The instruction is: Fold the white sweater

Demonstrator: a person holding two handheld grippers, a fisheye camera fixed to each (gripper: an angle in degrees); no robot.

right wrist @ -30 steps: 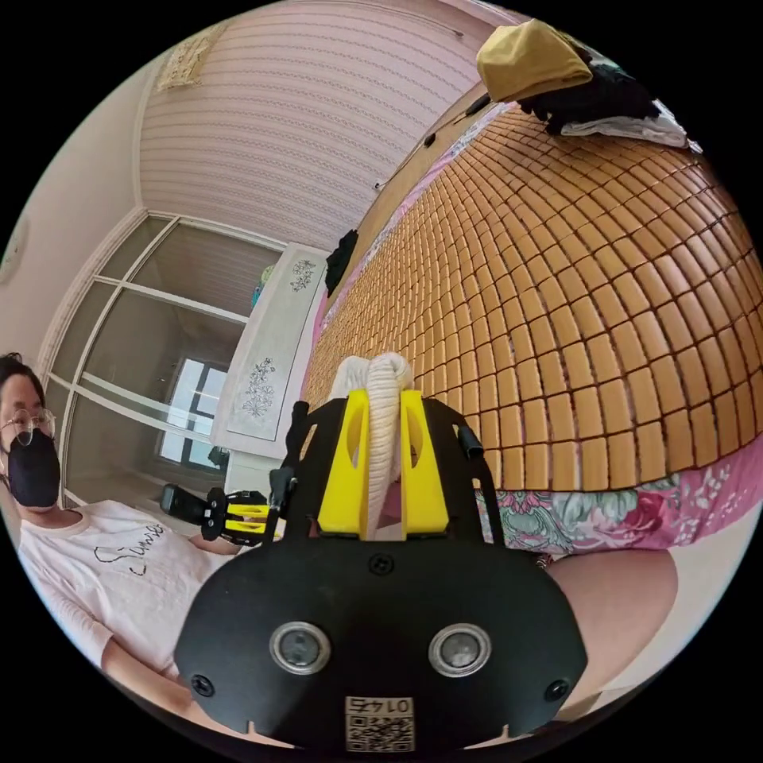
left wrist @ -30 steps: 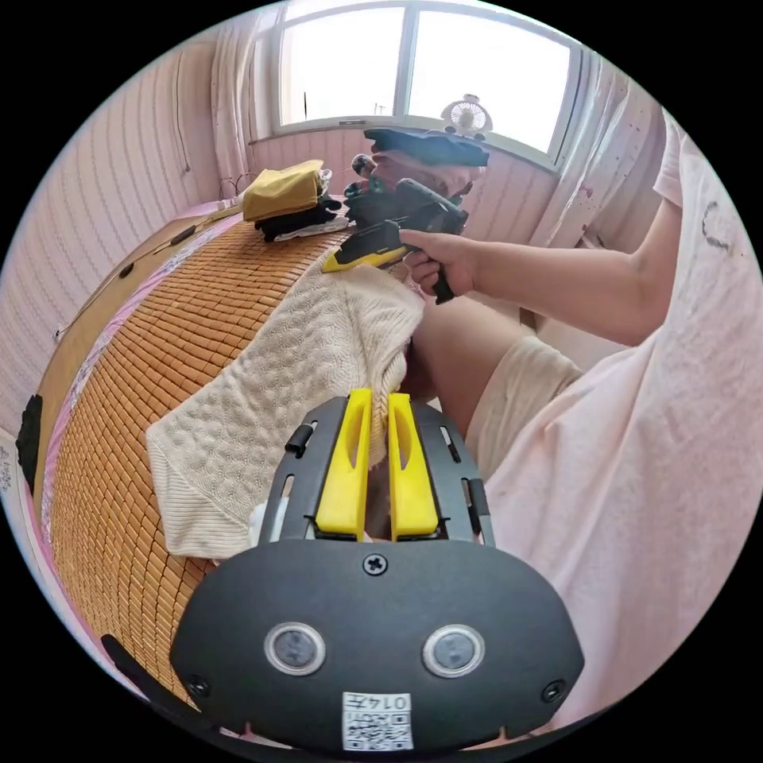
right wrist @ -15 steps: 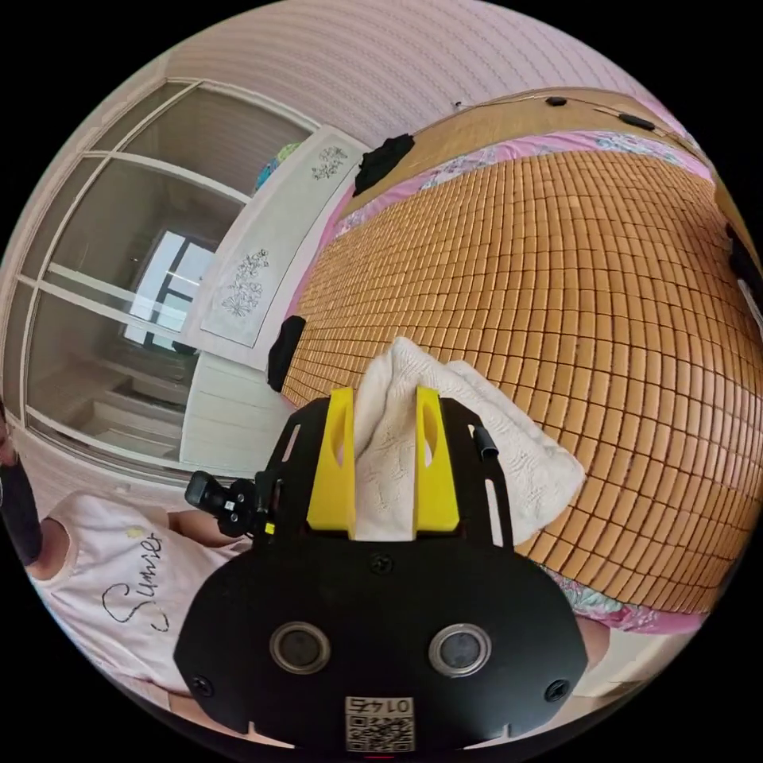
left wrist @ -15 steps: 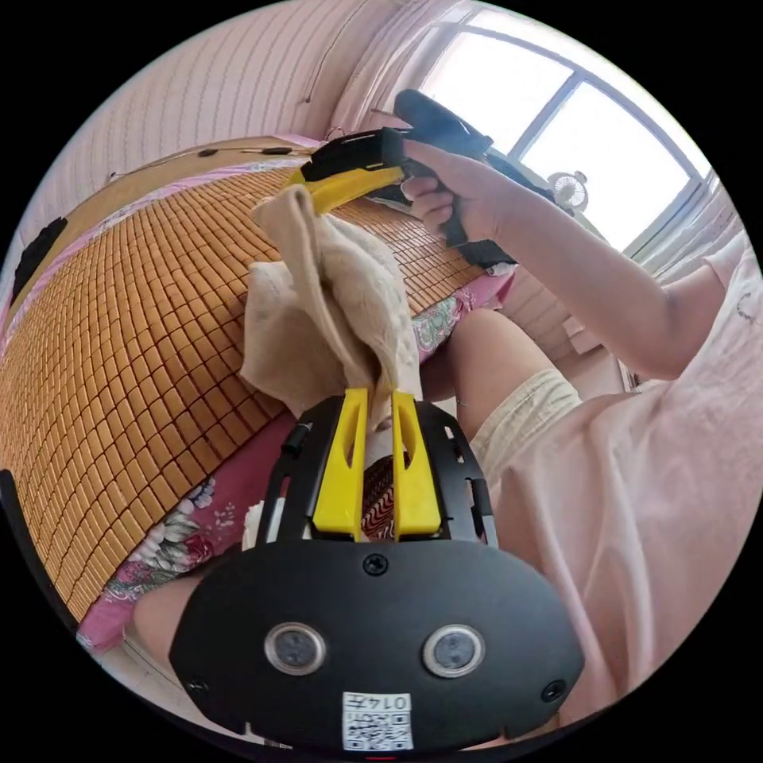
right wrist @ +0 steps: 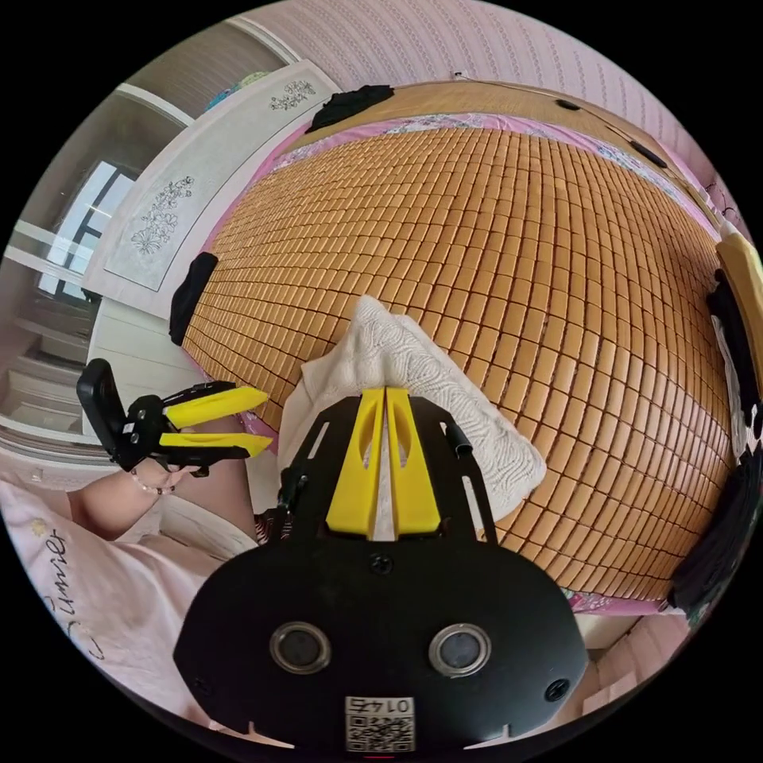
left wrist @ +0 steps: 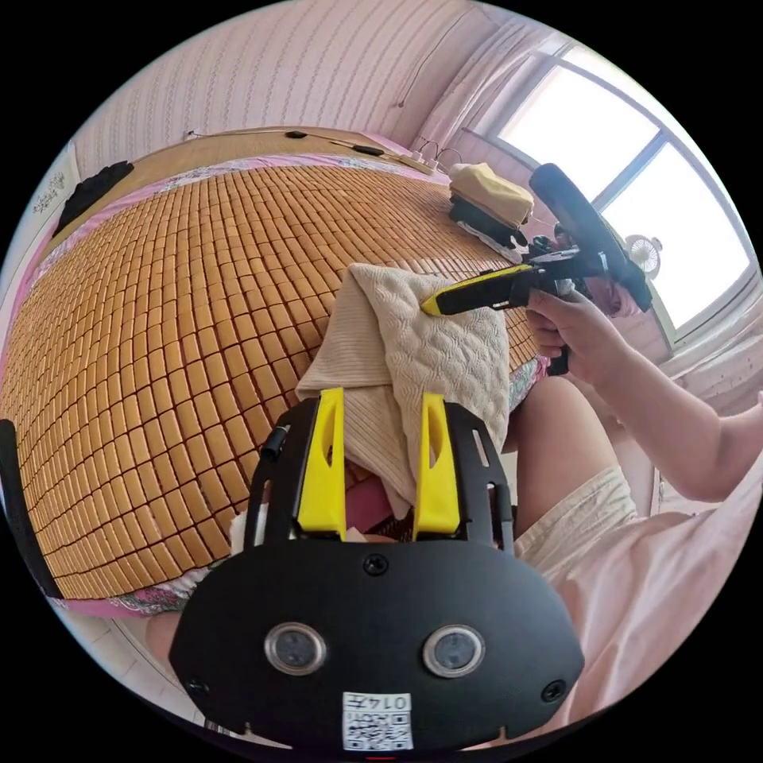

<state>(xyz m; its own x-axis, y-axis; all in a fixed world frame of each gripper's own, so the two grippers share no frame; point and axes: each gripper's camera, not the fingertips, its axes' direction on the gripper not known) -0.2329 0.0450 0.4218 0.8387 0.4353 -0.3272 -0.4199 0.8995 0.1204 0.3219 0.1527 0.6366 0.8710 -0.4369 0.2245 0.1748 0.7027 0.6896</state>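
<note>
The white knit sweater [left wrist: 429, 358] lies folded in a small bundle on the bamboo mat [left wrist: 199, 278], at the bed's near edge, one corner hanging over it. My left gripper [left wrist: 381, 397] is open just short of the bundle, its jaws wide apart with the fabric's hanging corner between them, unpinched. My right gripper [left wrist: 433, 304] is shut, its tips resting on top of the sweater with no cloth visibly pinched. In the right gripper view the shut right gripper [right wrist: 385, 391] sits over the sweater [right wrist: 445, 397], and the open left gripper [right wrist: 266, 419] hovers off the bed's edge.
A stack of folded clothes [left wrist: 489, 203] with a yellow piece on top stands on the mat near the window [left wrist: 636, 183]. The person's leg [left wrist: 556, 445] presses against the bed's edge. A dark item [right wrist: 191, 294] hangs at the mat's far side beside a white cabinet [right wrist: 183, 207].
The lifted sweater came down onto the mat as a folded bundle. My left gripper opened and let go of it. My right gripper opened half a second ago and is shut again.
</note>
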